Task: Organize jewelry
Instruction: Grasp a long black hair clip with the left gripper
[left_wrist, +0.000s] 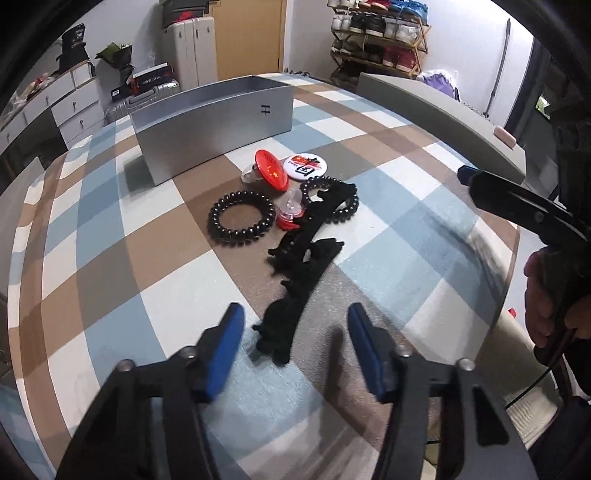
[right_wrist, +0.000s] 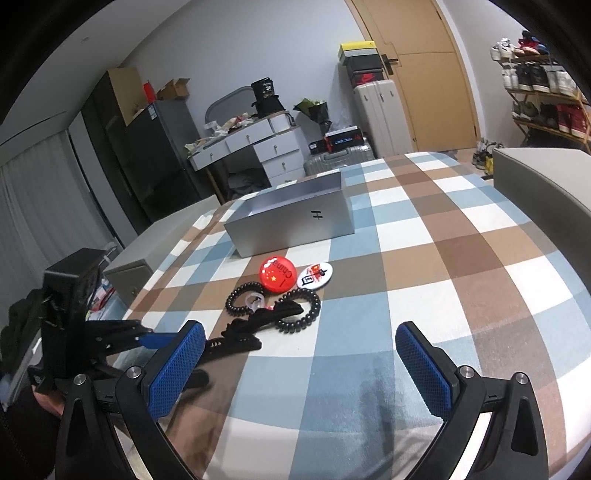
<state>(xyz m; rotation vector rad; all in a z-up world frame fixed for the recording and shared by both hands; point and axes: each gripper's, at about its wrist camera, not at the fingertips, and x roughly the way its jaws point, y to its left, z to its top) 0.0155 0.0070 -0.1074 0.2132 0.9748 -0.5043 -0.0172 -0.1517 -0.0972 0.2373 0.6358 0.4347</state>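
A pile of accessories lies on the checked tablecloth (left_wrist: 110, 229): a black lace band (left_wrist: 295, 266) (right_wrist: 251, 325), two black coil hair ties (left_wrist: 241, 218) (left_wrist: 334, 199), a red round badge (left_wrist: 272, 169) (right_wrist: 277, 275), a white badge (left_wrist: 304, 166) (right_wrist: 314, 275) and small clear-and-red ring pieces (left_wrist: 290, 214). An open grey box (left_wrist: 218, 122) (right_wrist: 291, 218) stands behind them. My left gripper (left_wrist: 295, 347) is open, its fingers either side of the lace band's near end, just above the cloth. My right gripper (right_wrist: 301, 365) is open and empty, to the right of the pile.
A grey chair back (left_wrist: 443, 110) curves along the table's far right edge, another (right_wrist: 543, 177) at the right. Beyond the table stand a white drawer desk (right_wrist: 258, 147), suitcases (right_wrist: 376, 110) and a shoe rack (left_wrist: 380, 37).
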